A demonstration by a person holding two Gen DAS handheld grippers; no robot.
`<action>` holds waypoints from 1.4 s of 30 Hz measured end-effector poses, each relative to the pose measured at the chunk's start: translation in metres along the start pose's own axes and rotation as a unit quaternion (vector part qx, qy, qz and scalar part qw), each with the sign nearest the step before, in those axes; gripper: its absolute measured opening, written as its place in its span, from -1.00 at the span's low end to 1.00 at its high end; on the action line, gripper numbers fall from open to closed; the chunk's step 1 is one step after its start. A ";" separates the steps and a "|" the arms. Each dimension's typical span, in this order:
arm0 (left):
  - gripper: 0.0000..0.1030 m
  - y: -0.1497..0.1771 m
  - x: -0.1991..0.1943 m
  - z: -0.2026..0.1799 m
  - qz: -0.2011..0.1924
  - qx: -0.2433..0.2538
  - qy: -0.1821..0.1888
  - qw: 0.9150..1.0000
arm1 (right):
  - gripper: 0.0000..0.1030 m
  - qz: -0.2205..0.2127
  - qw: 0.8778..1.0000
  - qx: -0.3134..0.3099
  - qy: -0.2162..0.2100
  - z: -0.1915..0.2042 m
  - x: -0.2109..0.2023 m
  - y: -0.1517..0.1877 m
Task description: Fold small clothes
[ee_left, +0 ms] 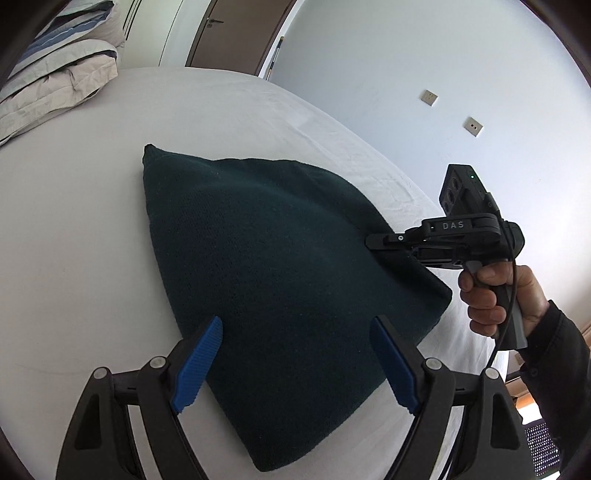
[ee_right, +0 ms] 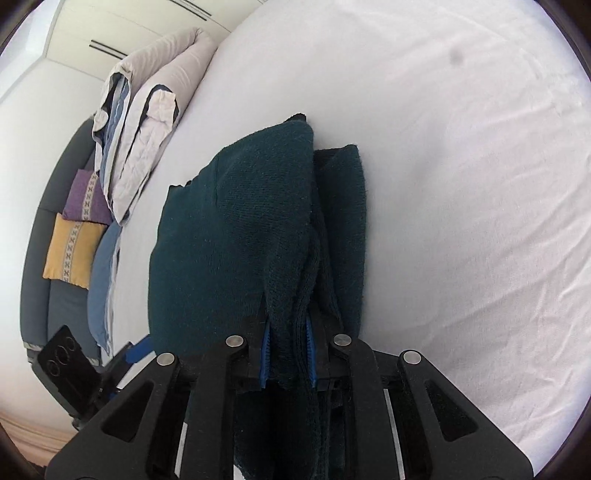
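A dark green knitted garment [ee_left: 280, 280] lies folded on the white bed [ee_left: 74, 240]. My left gripper [ee_left: 295, 354] is open, its blue pads either side of the garment's near part, holding nothing. My right gripper [ee_left: 376, 242] comes in from the right and is shut on the garment's right edge. In the right wrist view the gripper [ee_right: 288, 354] pinches a bunched fold of the garment [ee_right: 236, 240] between its blue pads [ee_right: 265, 350]. Part of the left gripper [ee_right: 136, 350] shows at lower left there.
A folded striped duvet [ee_left: 55, 74] sits at the bed's far left corner; it also shows in the right wrist view [ee_right: 140, 129]. Purple and yellow cushions [ee_right: 74, 243] lie on a grey sofa beside the bed. A white wall [ee_left: 424, 55] and a brown door [ee_left: 236, 33] stand beyond.
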State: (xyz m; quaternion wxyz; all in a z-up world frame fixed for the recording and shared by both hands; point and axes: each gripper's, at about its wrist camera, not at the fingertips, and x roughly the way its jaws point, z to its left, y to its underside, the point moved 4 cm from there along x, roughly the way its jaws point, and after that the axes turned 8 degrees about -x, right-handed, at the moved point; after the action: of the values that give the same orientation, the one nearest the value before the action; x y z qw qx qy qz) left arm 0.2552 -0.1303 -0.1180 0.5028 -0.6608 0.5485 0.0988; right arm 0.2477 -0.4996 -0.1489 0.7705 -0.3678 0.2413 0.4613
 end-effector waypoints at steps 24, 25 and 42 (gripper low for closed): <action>0.62 0.013 0.006 -0.019 0.011 0.029 -0.031 0.999 | -0.85 -0.039 0.992 0.105 -0.059 -0.022 -0.041 0.139; 0.62 0.015 0.008 -0.020 0.014 0.037 -0.037 0.999 | -0.85 -0.045 0.987 0.127 -0.089 -0.031 -0.035 0.143; 0.55 -0.022 0.003 -0.052 -0.035 0.054 -0.028 0.998 | -0.69 -0.113 0.993 -0.014 -0.040 0.063 -0.083 0.108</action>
State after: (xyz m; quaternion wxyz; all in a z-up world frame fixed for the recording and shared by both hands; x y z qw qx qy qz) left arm 0.2523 -0.1745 -0.0832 0.5558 -0.6483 0.5158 0.0699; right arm 0.1161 -0.4615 -0.0883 0.8217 -0.3842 0.1605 0.3891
